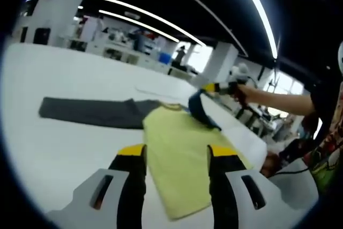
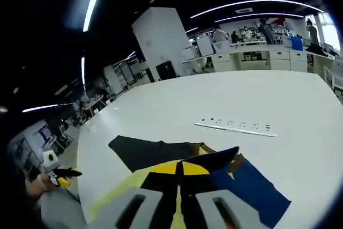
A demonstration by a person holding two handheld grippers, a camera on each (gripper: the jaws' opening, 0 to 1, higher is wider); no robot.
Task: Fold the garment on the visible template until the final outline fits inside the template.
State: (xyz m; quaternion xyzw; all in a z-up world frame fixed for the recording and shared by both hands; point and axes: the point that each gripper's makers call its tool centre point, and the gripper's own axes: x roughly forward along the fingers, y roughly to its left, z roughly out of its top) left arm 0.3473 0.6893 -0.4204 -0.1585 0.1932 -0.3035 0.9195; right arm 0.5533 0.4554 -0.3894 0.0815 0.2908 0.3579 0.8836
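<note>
While flat yellow fabric [image 1: 177, 154] lies smooth, right gripper [image 2: 179, 169] pinches limp blue cloth [image 2: 241, 186].

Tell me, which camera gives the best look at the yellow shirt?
The left gripper view: the yellow shirt lies spread across the white table. In the right gripper view, only a yellow strip shows behind the hand-held gripper.

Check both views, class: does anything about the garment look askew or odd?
Yes. The garment lies flat on the white table, but its blue sleeve is pinched up in the right tool, and the dark sleeve trails sideways, unfolded.
</note>
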